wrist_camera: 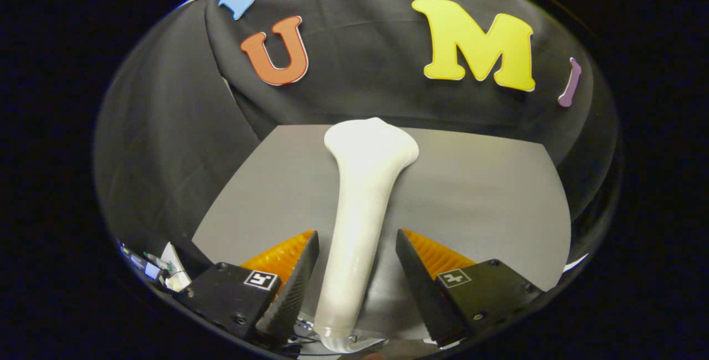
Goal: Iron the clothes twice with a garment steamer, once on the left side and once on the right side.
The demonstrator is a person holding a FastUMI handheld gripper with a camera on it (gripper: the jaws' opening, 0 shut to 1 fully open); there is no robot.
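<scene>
While the smooth white flared steamer lies on grey cloth, ridged jaws stand apart, flanking its handle.

The garment steamer's lower handle end runs out of view.

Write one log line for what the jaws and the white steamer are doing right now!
gripper: jaws open, either side of handle | steamer: between jaws, head on grey garment | grip: not closed
</scene>
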